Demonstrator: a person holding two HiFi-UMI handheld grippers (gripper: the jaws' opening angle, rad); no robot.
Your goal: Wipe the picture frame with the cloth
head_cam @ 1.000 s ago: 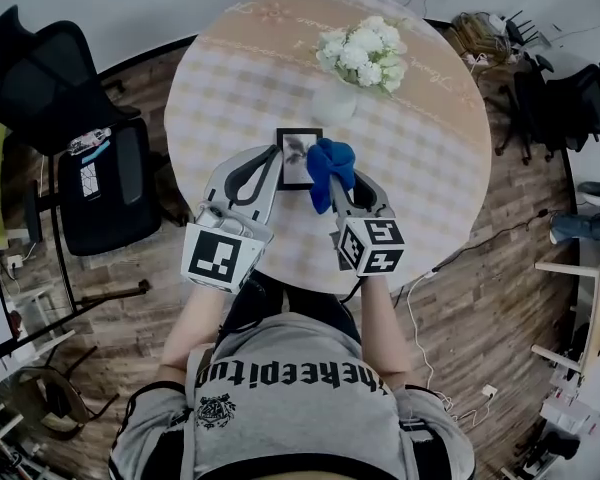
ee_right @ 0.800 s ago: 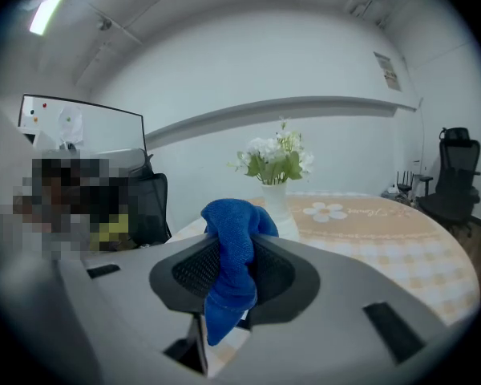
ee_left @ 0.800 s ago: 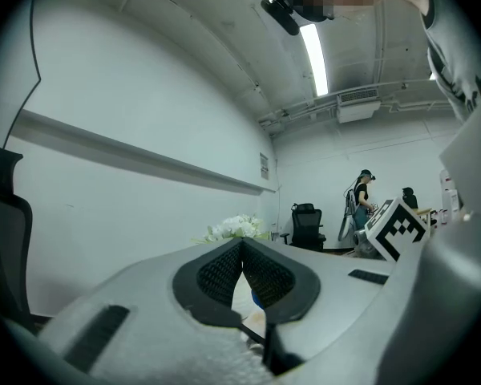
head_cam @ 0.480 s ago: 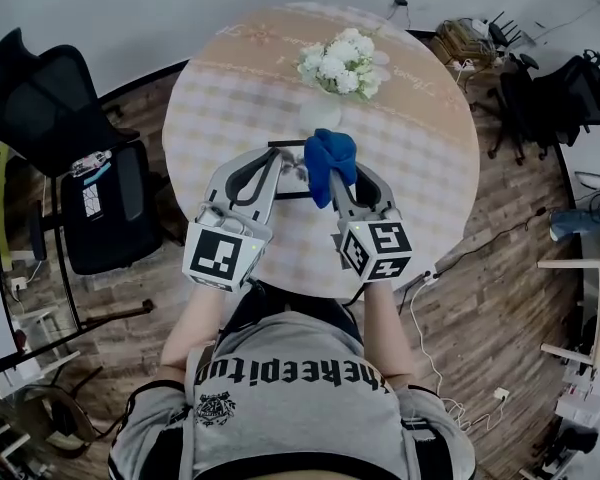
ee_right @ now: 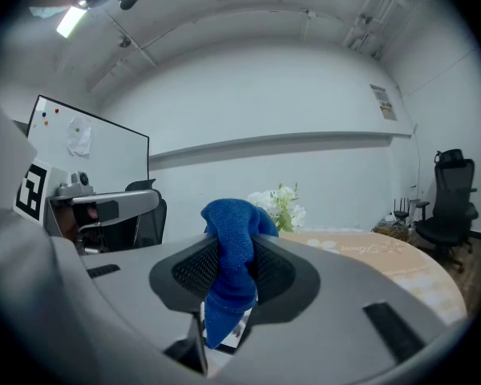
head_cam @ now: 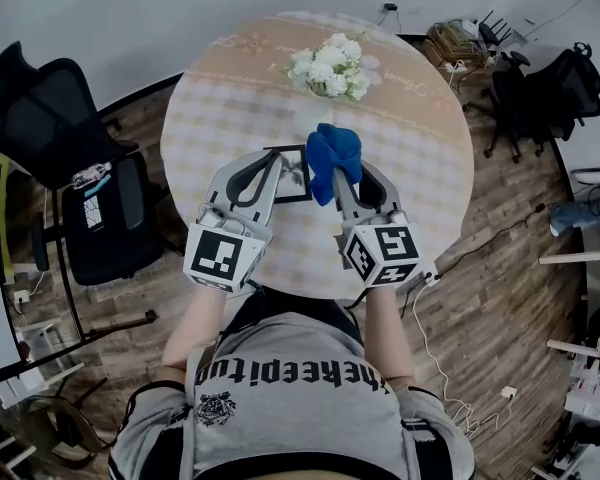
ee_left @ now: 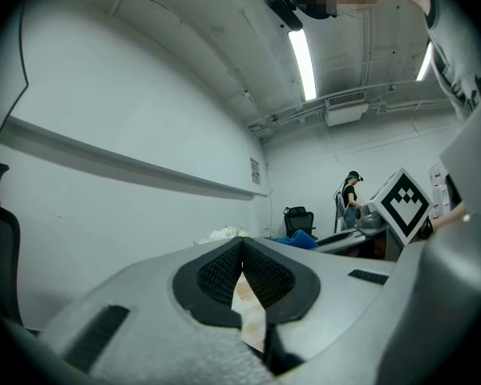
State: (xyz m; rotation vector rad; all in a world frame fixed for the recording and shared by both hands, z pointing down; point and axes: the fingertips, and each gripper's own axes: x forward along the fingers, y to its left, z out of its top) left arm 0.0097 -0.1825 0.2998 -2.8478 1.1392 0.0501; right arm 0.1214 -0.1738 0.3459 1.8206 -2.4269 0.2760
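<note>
Right claw [head_cam: 336, 182] clamping blue cloth [head_cam: 332, 151], now higher along picture frame [head_cam: 295, 178] right edge

The cloth [head_cam: 332, 158] is deep blue. The picture frame [head_cam: 293, 176] is black around a pale picture. The counter [head_cam: 420, 168] has a beige-and-white checked cover, with a tan band along its far edge. The flowers [head_cam: 330, 68] are white.

an office-like workroom — whiteboard [ee_right: 88, 144], black swivel chairs [head_cam: 40, 108], bare white walls [ee_right: 264, 103].
</note>
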